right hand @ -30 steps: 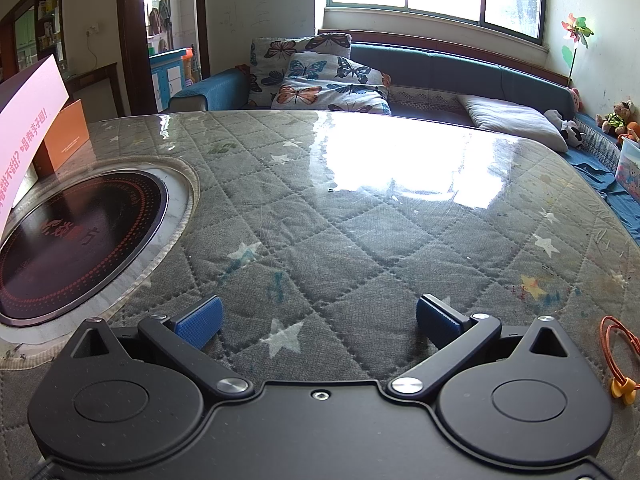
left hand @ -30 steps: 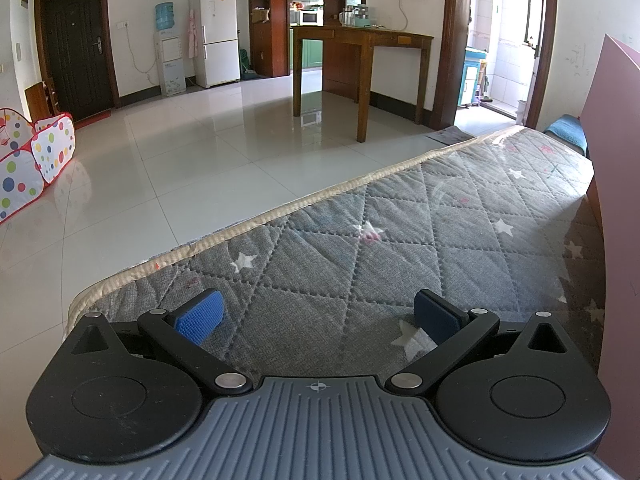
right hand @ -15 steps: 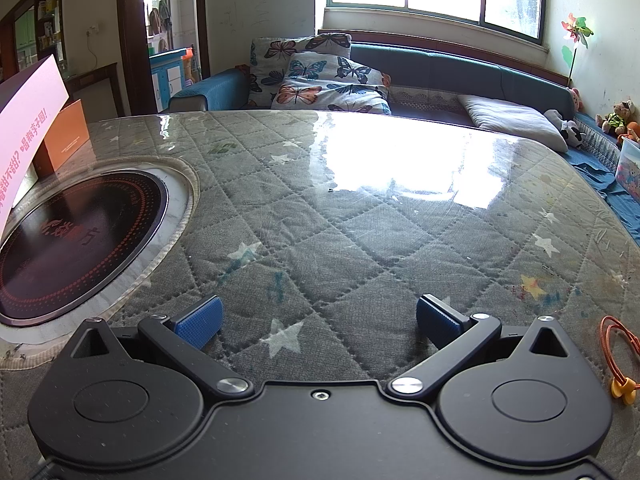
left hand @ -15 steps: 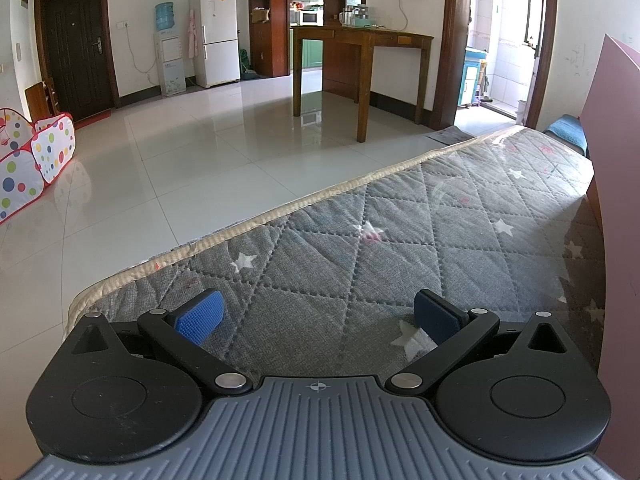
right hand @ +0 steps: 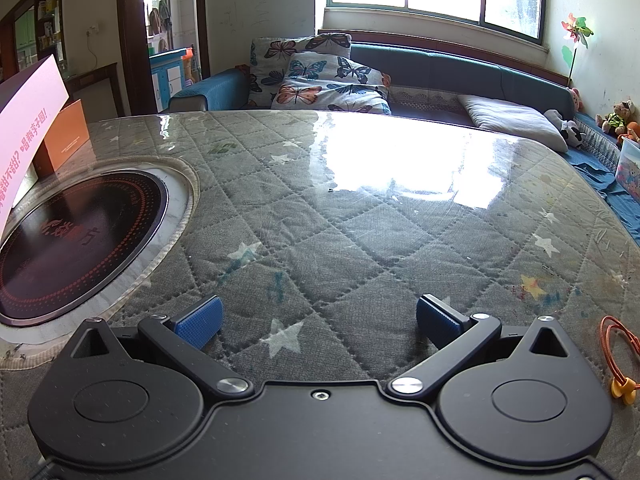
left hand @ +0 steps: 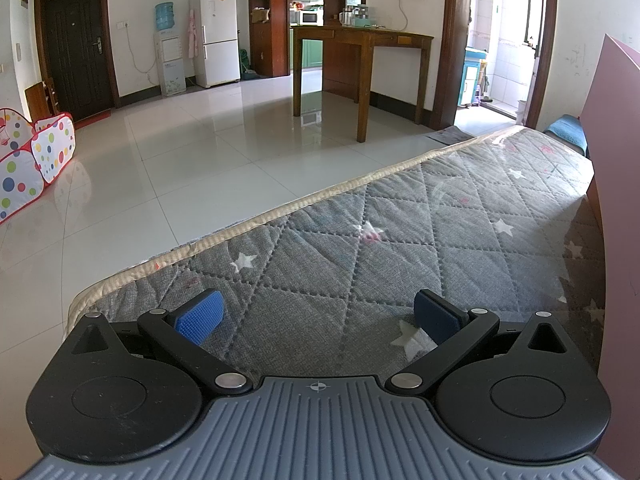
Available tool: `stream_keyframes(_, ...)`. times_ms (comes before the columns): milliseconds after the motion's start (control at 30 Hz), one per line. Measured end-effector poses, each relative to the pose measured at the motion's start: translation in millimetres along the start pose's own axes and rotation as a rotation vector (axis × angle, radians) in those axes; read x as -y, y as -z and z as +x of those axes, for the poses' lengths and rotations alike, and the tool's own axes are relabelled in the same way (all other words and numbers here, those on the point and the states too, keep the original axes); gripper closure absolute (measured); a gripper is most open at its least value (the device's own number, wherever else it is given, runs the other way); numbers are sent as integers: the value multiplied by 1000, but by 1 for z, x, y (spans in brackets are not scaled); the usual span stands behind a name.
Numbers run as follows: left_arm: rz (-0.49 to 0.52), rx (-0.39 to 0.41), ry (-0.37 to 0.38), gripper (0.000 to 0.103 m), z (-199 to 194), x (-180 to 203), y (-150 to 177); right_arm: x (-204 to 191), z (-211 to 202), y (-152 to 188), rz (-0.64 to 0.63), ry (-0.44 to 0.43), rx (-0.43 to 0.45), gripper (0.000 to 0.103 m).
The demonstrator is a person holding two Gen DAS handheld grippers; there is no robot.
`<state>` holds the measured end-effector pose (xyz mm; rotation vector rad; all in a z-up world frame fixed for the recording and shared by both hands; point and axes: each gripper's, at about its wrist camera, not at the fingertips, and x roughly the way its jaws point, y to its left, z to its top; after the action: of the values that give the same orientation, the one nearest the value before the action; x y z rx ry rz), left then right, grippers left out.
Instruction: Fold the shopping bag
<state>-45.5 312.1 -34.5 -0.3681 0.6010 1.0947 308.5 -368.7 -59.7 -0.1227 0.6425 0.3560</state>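
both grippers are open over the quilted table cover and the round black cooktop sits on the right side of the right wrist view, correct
Not quite. The right wrist view shows the round black cooktop on its left side. The left gripper and right gripper are both open over the quilted table cover.

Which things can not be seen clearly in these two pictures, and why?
- Pink shopping bag: right wrist view, cut off by the left edge; its handles and base are out of frame.
- Same bag: left wrist view, cut off by the right edge.
- Orange box: partly hidden behind the bag; its print is too small.
- Orange loop: cut off by the right edge.
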Motion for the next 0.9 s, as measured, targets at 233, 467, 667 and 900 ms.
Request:
stream_keyframes(233,0,0,0,0,1,0,0,0,0,0,0,0,0,0)
stream_keyframes(467,0,0,0,0,1,0,0,0,0,0,0,0,0,0)
stream_keyframes(667,0,0,0,0,2,-1,-1,0,0,0,0,0,0,0)
stream_keyframes(900,0,0,0,0,1,-1,-1,0,0,0,0,0,0,0)
